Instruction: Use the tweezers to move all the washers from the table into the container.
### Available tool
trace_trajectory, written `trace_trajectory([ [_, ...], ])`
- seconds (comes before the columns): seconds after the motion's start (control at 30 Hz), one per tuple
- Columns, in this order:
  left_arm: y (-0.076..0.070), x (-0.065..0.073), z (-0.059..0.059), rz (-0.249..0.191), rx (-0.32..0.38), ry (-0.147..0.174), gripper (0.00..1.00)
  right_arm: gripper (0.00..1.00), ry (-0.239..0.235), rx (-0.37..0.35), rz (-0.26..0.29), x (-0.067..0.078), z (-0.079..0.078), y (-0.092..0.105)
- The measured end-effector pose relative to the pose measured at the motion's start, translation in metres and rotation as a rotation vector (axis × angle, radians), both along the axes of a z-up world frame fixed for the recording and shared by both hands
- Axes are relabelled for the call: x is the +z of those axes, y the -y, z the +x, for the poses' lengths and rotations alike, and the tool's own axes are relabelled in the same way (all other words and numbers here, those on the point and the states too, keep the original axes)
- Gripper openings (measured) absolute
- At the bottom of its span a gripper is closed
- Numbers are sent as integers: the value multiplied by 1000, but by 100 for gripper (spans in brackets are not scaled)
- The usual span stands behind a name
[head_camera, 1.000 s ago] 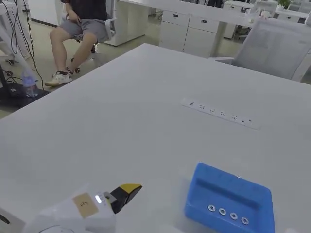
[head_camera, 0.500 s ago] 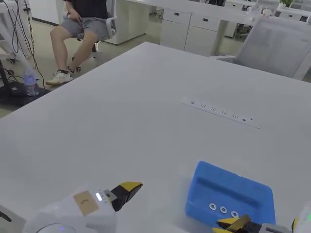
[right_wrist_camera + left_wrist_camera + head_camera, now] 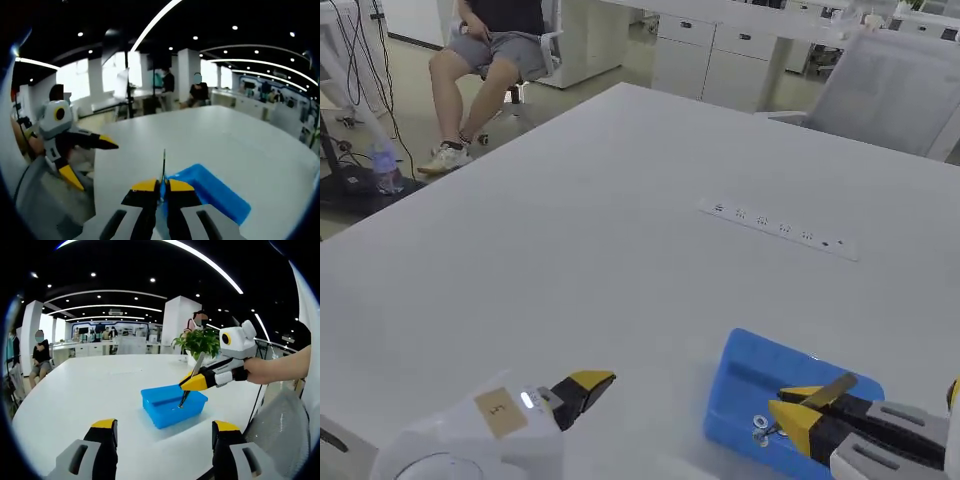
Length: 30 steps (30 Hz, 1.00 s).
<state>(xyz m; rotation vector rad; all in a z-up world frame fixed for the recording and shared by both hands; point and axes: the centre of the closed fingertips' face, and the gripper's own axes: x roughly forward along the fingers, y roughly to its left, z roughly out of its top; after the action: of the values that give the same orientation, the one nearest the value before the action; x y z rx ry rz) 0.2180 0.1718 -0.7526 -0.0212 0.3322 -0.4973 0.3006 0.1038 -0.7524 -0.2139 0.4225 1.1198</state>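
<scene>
My right gripper (image 3: 162, 187) pinched tweezers (image 3: 163, 167), tips down in blue container (image 3: 745, 365) among washers (image 3: 758, 427). Left gripper (image 3: 165, 426) jaws spread above white table (image 3: 570, 230). Saw power strip (image 3: 778, 230) beyond fingers, seated person (image 3: 485, 45) farther off in office.

A small tan sticker (image 3: 501, 409) sat on top of the left tool (image 3: 588, 385), and it carried one dark mark, too small to tell letter from number. The socket strip (image 3: 778, 230) sunk in the table (image 3: 570, 230) showed tiny marks too, all unreadable. Nothing else in writing could be made out.
</scene>
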Motion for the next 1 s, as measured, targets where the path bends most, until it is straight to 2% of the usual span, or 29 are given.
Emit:
trace_trajectory([
  [0.2, -2, -1, 0, 3, 5, 0, 78, 3, -16, -44, 17, 0, 21, -7],
  [0.33, -2, -1, 0, 2, 5, 0, 78, 3, -31, -64, 3, -9, 34, -9],
  [1.0, -2, -2, 0, -5, 3, -7, 75, 3, -107, -94, -59, -41, 49, -17],
])
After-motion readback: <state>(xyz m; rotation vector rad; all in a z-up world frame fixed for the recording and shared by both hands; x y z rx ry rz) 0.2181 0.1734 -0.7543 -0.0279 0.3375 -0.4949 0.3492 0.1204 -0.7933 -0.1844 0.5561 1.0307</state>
